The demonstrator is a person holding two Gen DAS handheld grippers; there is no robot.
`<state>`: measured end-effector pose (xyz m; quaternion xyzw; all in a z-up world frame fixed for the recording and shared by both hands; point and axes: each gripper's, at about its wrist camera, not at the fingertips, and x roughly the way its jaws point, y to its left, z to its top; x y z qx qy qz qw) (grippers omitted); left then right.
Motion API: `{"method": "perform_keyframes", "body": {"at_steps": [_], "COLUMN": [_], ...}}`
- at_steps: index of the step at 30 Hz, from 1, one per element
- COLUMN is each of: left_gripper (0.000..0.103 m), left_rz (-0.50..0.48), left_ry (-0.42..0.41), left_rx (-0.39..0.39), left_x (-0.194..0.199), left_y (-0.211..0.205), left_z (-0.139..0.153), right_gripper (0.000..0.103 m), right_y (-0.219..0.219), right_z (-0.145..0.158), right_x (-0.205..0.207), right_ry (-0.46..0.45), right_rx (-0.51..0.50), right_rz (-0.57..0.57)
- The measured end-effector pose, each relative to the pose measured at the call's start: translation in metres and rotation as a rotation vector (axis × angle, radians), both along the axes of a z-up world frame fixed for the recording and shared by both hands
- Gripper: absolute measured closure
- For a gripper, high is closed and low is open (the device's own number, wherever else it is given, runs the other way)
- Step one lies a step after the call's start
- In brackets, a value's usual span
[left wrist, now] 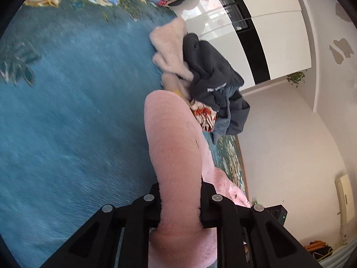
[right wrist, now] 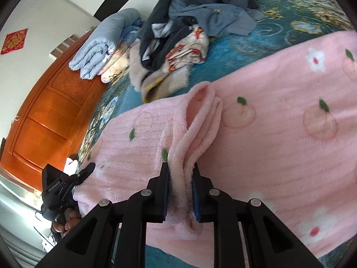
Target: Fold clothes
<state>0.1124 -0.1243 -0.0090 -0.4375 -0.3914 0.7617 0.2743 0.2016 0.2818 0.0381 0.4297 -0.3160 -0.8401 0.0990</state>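
The left gripper (left wrist: pixel 179 203) has its two black fingers (left wrist: pixel 156 203) clamped on a thick roll of the soft pink fleece garment (left wrist: pixel 171 147). The fleece fills the gap between them and runs up the middle of the left wrist view. The right gripper (right wrist: pixel 179 192) is clamped too. Its fingers (right wrist: pixel 164 192) squeeze a bunched fold of the same pink fleece, which has little peaches and white flowers printed on it (right wrist: pixel 279 116).

In the right wrist view the pink fleece spreads across the middle and right of the frame, lying over the blue-green flowered bed cover (right wrist: pixel 234 44). At the lower left of that view the other gripper bites the edge of the fleece, with a hand (right wrist: pixel 69 222) around its handle.

Past the pink fleece, at the top middle of the right wrist view, sits a messy pile of dark grey and blue clothes (right wrist: pixel 200 11) waiting its turn. A folded pale blue quilt (right wrist: pixel 100 44) lies at the upper left, by the orange wooden headboard (right wrist: pixel 44 111).

I think the step now is lifting one edge to fold it over. To do it well, both grips should stay tight, and both hands should move together so the edge stays straight. Pulling gently apart would keep the fleece smooth. The thick fleece could slip, so go slow and lay the edge down flat on the clear part of the bed.
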Motion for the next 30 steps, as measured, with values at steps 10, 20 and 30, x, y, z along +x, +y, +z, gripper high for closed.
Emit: {"method": "perform_keyframes", "body": {"at_steps": [10, 20, 30], "left_gripper": [0.082, 0.069, 0.064], "left_rz": [0.077, 0.125, 0.283], "left_ry": [-0.116, -0.081, -0.01], "left_rx": [-0.171, -0.232, -0.381], "left_x": [0.008, 0.02, 0.059], "left_y": [-0.078, -0.076, -0.086], "left_z": [-0.044, -0.028, 0.022], "right_gripper": [0.086, 0.087, 0.088], "right_y": [-0.097, -0.079, -0.059], "right_z": [-0.018, -0.03, -0.046], "right_x": [-0.026, -0.01, -0.002], "right_ry": [-0.008, -0.006, -0.007], "right_rx": [-0.043, -0.118, -0.197], "right_rz": [0.216, 0.172, 0.118]}}
